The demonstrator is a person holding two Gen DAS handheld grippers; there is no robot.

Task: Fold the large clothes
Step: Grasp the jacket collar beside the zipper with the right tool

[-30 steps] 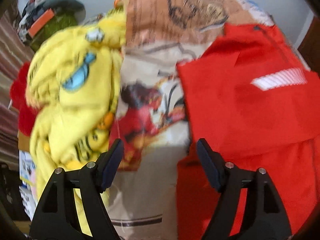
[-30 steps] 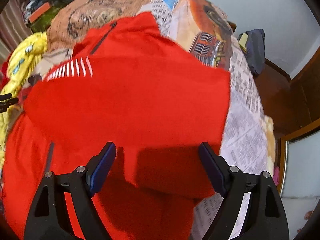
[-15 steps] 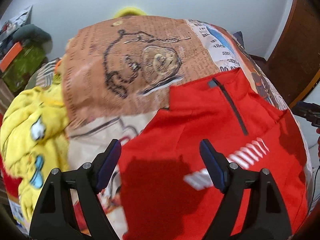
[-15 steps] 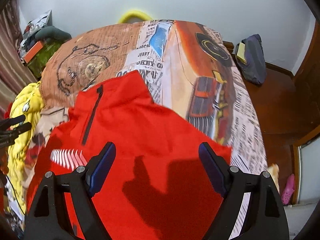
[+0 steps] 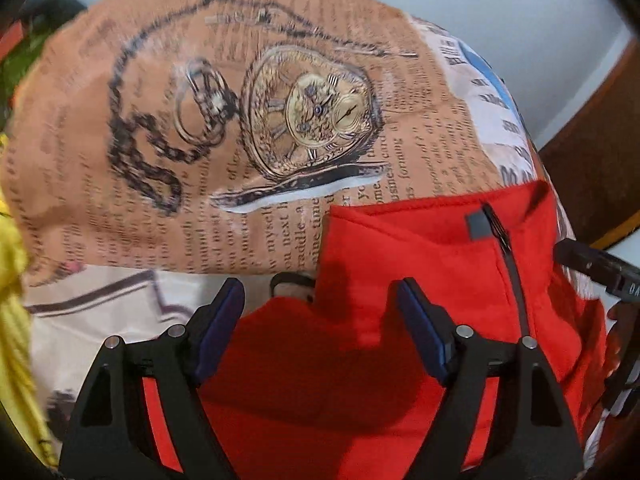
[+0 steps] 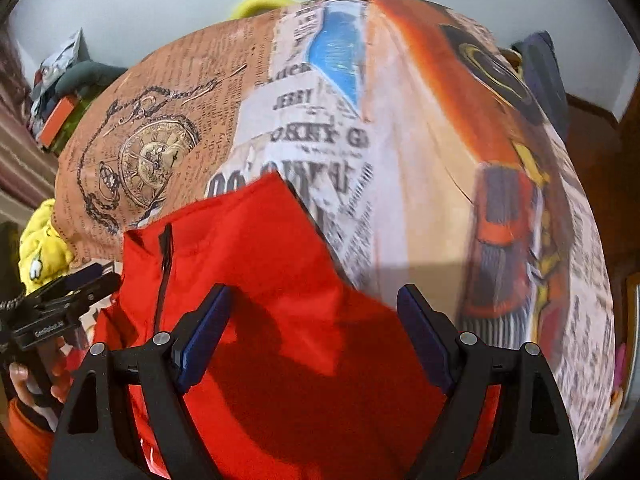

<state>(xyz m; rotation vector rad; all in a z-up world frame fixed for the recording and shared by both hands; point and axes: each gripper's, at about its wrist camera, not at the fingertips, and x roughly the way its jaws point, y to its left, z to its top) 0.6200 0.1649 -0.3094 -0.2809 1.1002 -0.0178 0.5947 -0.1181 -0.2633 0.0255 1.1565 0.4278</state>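
Observation:
A red zip-neck top (image 5: pixel 420 280) lies flat on a bed with a printed sheet (image 5: pixel 200 120). Its dark zipper (image 5: pixel 512 264) and collar point to the far side. My left gripper (image 5: pixel 320 308) is open and empty, hovering over the top's left shoulder edge. My right gripper (image 6: pixel 314 312) is open and empty, over the top's (image 6: pixel 260 260) right shoulder area. The left gripper also shows at the left edge of the right wrist view (image 6: pixel 64 300), and the right gripper shows at the right edge of the left wrist view (image 5: pixel 596 268).
A yellow cartoon-print garment (image 5: pixel 12 320) is heaped at the bed's left side, also in the right wrist view (image 6: pixel 44 248). Clutter (image 6: pixel 60 92) sits beyond the bed's far left corner. A dark bag (image 6: pixel 544 76) lies at far right by a wooden floor.
Both grippers have moved forward over the red top toward its collar end. The white striped mark has dropped out of view. Both grippers stay open.

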